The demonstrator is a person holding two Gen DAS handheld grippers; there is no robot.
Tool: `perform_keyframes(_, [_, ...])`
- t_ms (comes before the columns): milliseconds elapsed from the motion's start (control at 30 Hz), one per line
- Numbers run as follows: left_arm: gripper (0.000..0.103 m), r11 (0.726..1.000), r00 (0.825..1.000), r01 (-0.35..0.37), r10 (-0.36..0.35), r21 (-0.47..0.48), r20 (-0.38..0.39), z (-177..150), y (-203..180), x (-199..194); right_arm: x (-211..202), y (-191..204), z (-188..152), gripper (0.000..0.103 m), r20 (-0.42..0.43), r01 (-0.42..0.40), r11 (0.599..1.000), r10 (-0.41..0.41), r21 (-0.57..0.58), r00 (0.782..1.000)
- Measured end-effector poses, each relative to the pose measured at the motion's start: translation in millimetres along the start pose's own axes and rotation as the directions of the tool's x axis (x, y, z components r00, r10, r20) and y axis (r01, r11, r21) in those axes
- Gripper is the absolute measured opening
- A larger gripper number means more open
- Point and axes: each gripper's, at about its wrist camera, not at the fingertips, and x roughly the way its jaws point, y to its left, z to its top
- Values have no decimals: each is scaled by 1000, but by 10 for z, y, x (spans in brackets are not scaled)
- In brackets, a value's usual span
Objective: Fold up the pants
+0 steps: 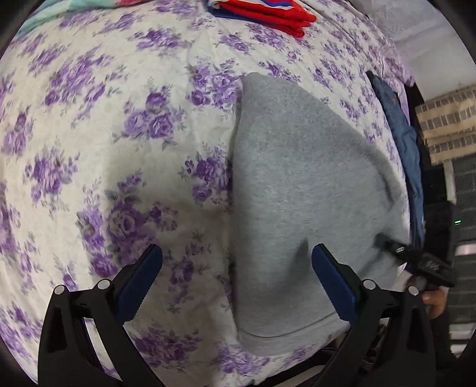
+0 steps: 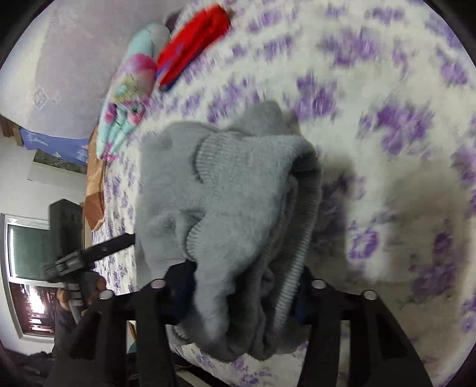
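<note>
The grey sweatpants (image 1: 300,190) lie on the purple-flowered bed cover (image 1: 119,125), at the right of the left wrist view. My left gripper (image 1: 236,265) is open above the cover, its right finger over the grey cloth, holding nothing. In the right wrist view my right gripper (image 2: 241,285) is shut on a bunched end of the grey pants (image 2: 226,190), ribbed cuffs showing, lifted above the bed cover (image 2: 386,119). The left gripper also shows at the left of that view (image 2: 86,259).
Folded red and blue clothes (image 1: 267,13) lie at the far end of the bed. Blue jeans (image 1: 401,140) hang at the bed's right edge. A colourful folded garment (image 2: 131,89) and the red clothes (image 2: 193,41) show in the right wrist view.
</note>
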Motion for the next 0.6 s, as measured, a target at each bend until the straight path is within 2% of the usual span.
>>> perform_keyframes(67, [98,999,1000,20,-21,29,6,36,-62,-21,-115,40,23,48,28,47,999,-46,-27,999])
perform_keyframes(133, [98,998,1000,26,-27,63,9,68,-148,-12,-157,-43,62,49,17,71,997,-70,-32,997])
perform_keyframes(300, [98,994,999,33,-30,107,-35,121,-372,174,29,-204,89,56,-19,111,993,-112,-36,994])
perform_keyframes(367, [98,995,997,36,-31,89,-64,118,-386,286,67,-251,133,63,-43,101,994,-102,-36,994])
perform_keyframes(433, [99,999,996,26,-22,43,-85,100,-348,393,104,-241,172,78,-65,117,990,-122,-81,990])
perform_keyframes(500, [99,996,993,62,-68,-59,-98,83,-271,471,152,-246,225,84,-87,118,987,-127,-107,988])
perform_keyframes(600, [99,987,988,106,-119,-124,-103,54,-239,535,305,-188,309,86,-138,61,991,-76,-116,987])
